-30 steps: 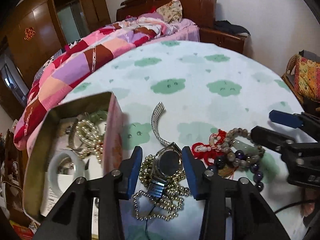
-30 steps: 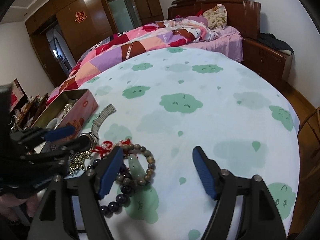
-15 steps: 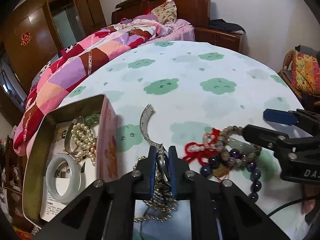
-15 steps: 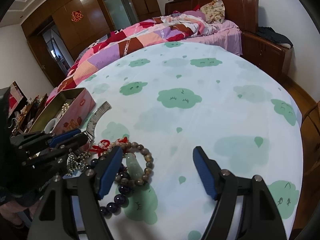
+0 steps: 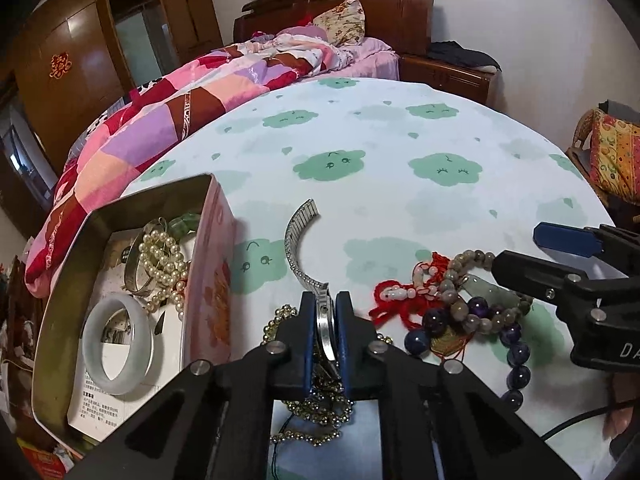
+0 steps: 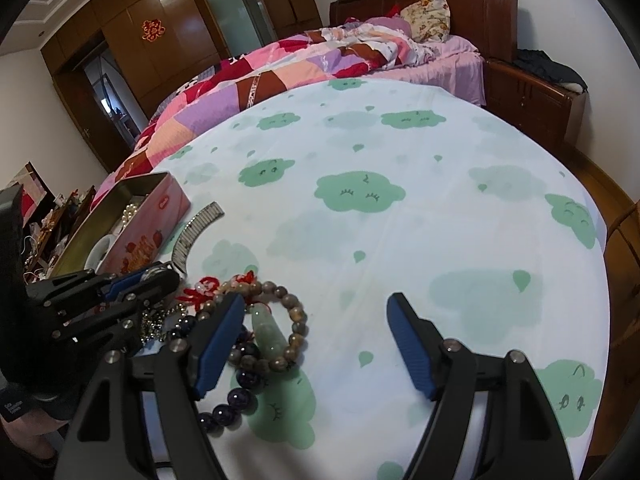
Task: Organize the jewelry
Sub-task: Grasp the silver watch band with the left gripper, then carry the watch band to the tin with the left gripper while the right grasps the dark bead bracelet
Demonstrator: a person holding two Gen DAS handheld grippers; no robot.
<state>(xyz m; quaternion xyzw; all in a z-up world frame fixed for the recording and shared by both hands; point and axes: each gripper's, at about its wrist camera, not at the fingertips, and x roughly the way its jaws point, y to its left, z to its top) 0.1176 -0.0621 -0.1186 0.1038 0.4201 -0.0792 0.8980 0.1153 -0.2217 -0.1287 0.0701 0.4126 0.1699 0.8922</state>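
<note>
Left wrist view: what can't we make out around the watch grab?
- Watch face: hidden between the left gripper pads.
- Gold bead chain: partly under the gripper body.
- Leaflet print in the tin: too small.
- Purple bead bracelet: far end covered by the right gripper.

free: far tablecloth (image 6: 440, 216) | blocked: tin (image 5: 208, 248) left, bead pile (image 5: 460, 308) right

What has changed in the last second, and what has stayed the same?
The left tongs, open around the watch a second ago, have shut on its case and tipped it on edge, its metal band trailing on the cloth. The right tongs stay open over the bead bracelets. The tin box and its pearls have not moved.
</note>
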